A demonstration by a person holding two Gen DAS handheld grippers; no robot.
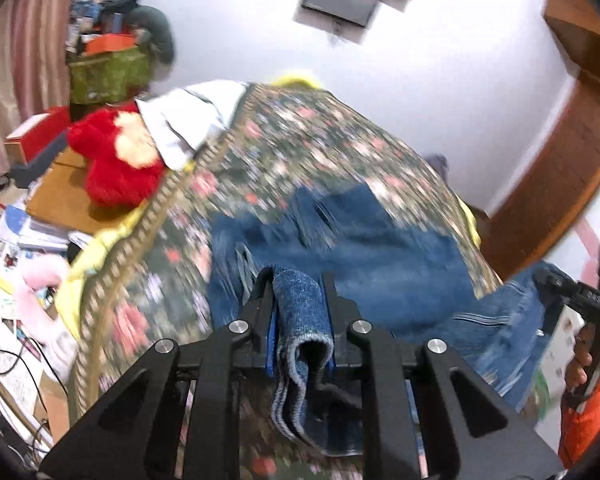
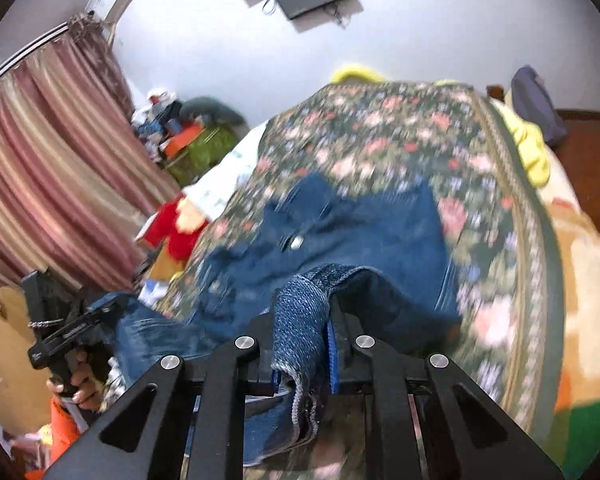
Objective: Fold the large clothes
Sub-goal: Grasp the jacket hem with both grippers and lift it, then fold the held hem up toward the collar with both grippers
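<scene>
Left wrist: our left gripper point(image 1: 298, 280) pinches jeans point(image 1: 364, 240) hem; rest lies on floral bedspread point(image 1: 292, 136). Red plush toy point(image 1: 116, 160) only here.

Right wrist: right gripper point(image 2: 306, 312) clamps other hem; jeans button visible only here.

We judge leg-to-waist fold underway; next we carry both hems forward evenly to waistband.

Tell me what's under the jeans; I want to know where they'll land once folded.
Under the jeans lies a flowered bedspread, with both grippers, left and right, clamping denim. What lies beneath the bedspread is covered.
</scene>
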